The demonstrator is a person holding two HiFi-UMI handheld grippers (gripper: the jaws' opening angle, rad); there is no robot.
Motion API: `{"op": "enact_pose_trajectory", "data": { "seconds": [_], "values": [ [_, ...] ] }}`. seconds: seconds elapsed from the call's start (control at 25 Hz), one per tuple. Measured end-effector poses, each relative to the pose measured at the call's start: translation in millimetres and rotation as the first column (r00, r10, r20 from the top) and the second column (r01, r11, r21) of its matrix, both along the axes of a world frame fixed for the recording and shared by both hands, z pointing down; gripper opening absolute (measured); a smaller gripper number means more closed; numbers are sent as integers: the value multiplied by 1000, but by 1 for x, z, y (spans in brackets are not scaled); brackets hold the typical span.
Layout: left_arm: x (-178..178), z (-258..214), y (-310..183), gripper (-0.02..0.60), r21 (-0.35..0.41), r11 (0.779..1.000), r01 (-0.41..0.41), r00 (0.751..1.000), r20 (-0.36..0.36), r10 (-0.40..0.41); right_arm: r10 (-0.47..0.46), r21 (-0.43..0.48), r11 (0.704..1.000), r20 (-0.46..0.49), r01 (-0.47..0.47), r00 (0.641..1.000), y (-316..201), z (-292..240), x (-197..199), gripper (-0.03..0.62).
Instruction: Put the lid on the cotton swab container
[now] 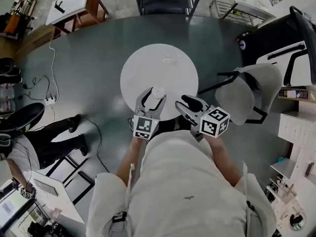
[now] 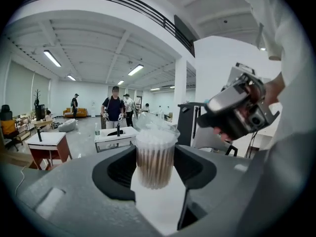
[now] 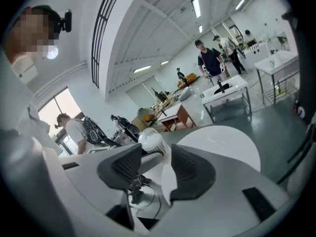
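Left gripper view: container (image 2: 155,157) clamped in left gripper (image 2: 155,169) jaws; right gripper (image 3: 154,156) jaws ajar.

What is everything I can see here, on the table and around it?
cotton swab container: one, clear, brown-stemmed swabs inside, at the round table's near edge
lid: one, clear, on top of the container; whether it sits fully on, I cannot tell
round table: one, white, middle of the grey floor
chair: one, pale grey, right of the table
small table: one, white top, brown frame, far left
seated person: one, dark clothes, left of the wearer
left gripper: one, grey, jaws closed on the container
right gripper: one, grey and black, jaws apart, empty, beside the container
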State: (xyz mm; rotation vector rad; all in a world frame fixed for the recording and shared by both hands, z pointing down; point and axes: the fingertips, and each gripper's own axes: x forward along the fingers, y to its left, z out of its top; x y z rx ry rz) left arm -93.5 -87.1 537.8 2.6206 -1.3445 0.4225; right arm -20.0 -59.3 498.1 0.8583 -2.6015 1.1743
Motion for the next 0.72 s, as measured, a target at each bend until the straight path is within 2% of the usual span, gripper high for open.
{"op": "enact_pose_trajectory", "data": {
  "seconds": [0.12, 0.32, 0.44, 0.56, 0.72],
  "values": [
    [4, -28, 14, 244, 44, 999, -19, 1000, 0, 19, -13, -94, 995, 150, 27, 989, -1, -9, -19, 302],
    [2, -51, 27, 244, 74, 997, -32, 999, -23, 34, 30, -245, 967, 383, 70, 923, -2, -24, -47, 435],
    [1, -57, 31, 244, 85, 996, -36, 999, -23, 38, 64, -309, 946, 469, 96, 881, -7, -30, -60, 476],
    [1, -66, 33, 244, 109, 993, -41, 999, -10, 42, 91, -367, 924, 497, 113, 863, -9, -28, -69, 501],
    [5, -74, 37, 244, 146, 988, -59, 998, 19, 57, 138, -458, 877, 529, 145, 837, -3, -23, -78, 510]
  ]
}}
